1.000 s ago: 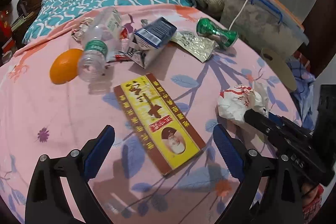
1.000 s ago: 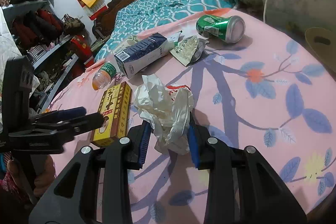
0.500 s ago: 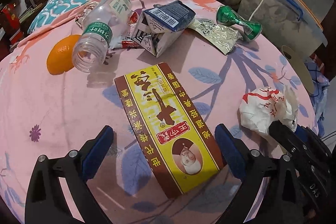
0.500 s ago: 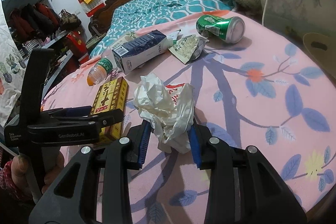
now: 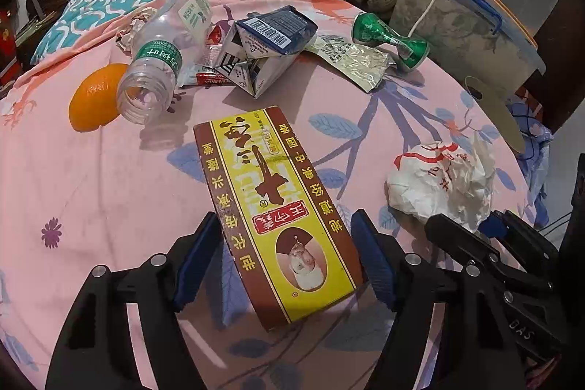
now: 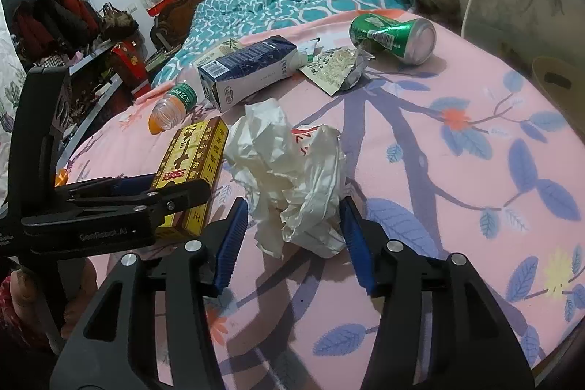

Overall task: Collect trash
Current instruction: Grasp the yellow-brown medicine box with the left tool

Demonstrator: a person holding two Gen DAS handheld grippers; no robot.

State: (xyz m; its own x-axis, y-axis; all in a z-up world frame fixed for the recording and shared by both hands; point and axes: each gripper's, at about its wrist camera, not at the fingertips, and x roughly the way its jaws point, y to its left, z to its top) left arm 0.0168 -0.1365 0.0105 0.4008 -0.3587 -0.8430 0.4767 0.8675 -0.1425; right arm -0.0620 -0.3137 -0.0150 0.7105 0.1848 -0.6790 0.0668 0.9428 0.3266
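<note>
Only the right view shows the right hand-held gripper (image 6: pixel 290 236) opened off the crumpled paper (image 6: pixel 292 178).

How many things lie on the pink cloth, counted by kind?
Plastic bottle: 1
Carton: 1
Flat box: 1
Green can: 1
Foil wrapper: 1
Crumpled paper: 1
Orange: 1
Total, leaving out small hidden scraps: 7

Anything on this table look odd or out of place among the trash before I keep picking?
Yes: a whole orange lies at the left, right by the mouth of the capless empty bottle. It looks intact, more like food than trash. The green can is crushed at its middle.
</note>
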